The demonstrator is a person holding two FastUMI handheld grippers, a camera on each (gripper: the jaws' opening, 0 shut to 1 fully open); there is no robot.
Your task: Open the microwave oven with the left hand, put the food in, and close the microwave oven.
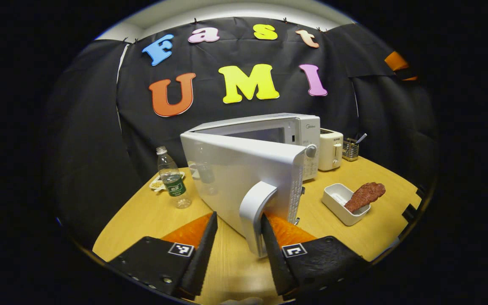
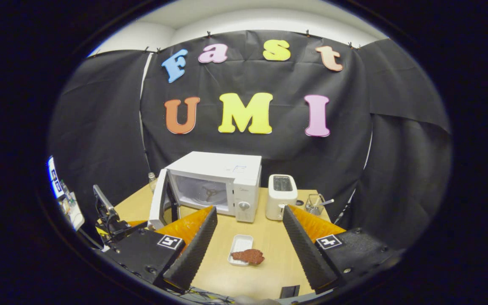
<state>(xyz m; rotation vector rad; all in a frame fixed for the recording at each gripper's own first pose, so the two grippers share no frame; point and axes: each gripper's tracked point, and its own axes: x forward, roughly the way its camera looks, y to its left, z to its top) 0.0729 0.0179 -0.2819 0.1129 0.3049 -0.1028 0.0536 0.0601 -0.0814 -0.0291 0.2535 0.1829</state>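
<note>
The white microwave (image 1: 269, 127) stands at the back of the wooden table, its door (image 1: 235, 173) swung part way open toward me. My left gripper (image 1: 239, 215) is open around the door's handle (image 1: 254, 212), which rests against the right-hand finger (image 1: 271, 237); the other finger stands apart. A reddish-brown piece of food (image 1: 364, 195) lies across the rim of a white tray (image 1: 337, 199) to the right. In the right gripper view, the right gripper (image 2: 249, 208) hangs open above the table, with the food (image 2: 248, 256) and tray (image 2: 240, 243) below it and the microwave's (image 2: 223, 169) cavity visible behind.
A white toaster (image 1: 331, 149) and a wire utensil holder (image 1: 350, 149) stand right of the microwave. A water bottle (image 1: 173, 180) and a small dish (image 1: 157, 184) sit to the left of the door. The table's front edge runs close under both grippers.
</note>
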